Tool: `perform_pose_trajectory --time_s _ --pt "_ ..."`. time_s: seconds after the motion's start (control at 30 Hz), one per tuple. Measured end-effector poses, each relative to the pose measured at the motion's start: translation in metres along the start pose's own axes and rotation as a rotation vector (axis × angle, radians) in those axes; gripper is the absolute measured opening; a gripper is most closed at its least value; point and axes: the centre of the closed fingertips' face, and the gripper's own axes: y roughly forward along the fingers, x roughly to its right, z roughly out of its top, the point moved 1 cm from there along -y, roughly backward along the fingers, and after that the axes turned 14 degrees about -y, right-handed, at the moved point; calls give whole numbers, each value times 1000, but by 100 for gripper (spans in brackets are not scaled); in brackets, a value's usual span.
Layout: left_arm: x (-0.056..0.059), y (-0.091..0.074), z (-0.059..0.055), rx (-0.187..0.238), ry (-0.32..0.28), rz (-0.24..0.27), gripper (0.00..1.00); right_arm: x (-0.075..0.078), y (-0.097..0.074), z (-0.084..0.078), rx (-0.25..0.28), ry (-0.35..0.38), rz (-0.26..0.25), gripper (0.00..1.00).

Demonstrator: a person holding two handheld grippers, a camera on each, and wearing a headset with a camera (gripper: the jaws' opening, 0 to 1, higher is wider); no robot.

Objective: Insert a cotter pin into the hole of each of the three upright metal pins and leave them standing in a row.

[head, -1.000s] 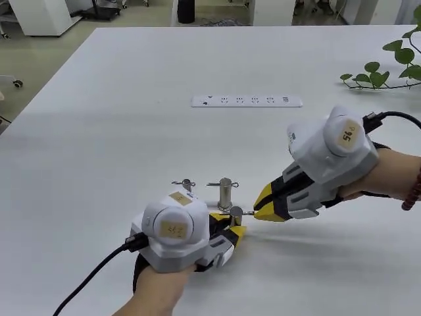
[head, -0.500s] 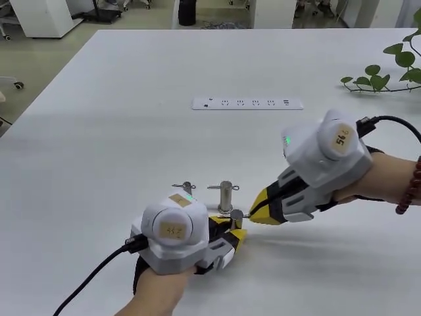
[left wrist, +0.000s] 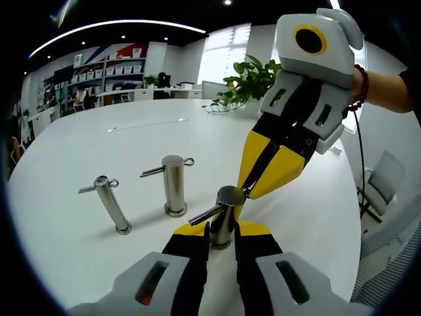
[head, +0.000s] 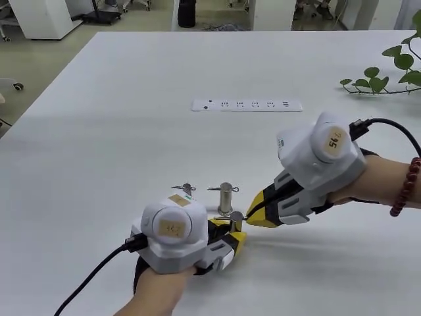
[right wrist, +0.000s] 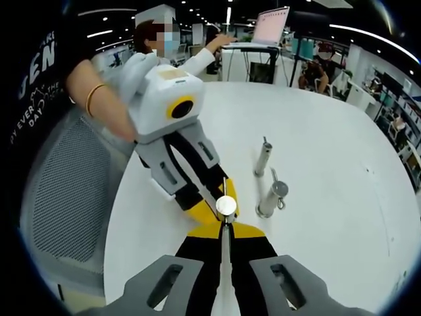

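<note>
Starting at the left of the white tabletop, we see the left metal pin standing with the first cotter pin through the hole near its top, so we count that one done. Near it to the right, the middle metal pin stands upright with the second cotter pin through it as well, loop on one side and straight end on the other. Next comes the third metal pin, nearest to us and close to the other two. The left gripper is clenched on its lower shaft and holds it upright on the tabletop. The third cotter pin is in its hole with the straight end poking out on the left, and the right gripper grasps the other end, its yellow tips right against the head of the pin. We judge the task nearly finished: two pins are complete, and what is left is to seat this last cotter pin fully, let go and see that the three stand in a row. The metal pins are short, shiny steel cylinders with a flared foot; the cotter pins are thin bent wire.
</note>
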Motion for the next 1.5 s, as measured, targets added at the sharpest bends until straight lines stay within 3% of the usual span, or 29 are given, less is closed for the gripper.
perform_pose_trajectory --time_s 0.13,0.27,0.5,0.7,1.03,1.5 --pt "-1 -2 -1 -12 14 -2 13 1 0 1 3 2 0 0" --pt "-6 -7 -2 -20 31 7 18 3 0 4 5 20 -11 8" --pt "-3 -16 -2 -22 53 -5 27 3 7 13 15 39 -17 13" --pt "-5 -22 -4 -29 74 11 33 3 14 14 7 53 -28 14" --pt "-8 -34 3 -5 46 8 40 6 23 10 -5 74 -42 13" --pt "-12 -49 7 7 52 20 47 4 25 10 11 88 -23 8"
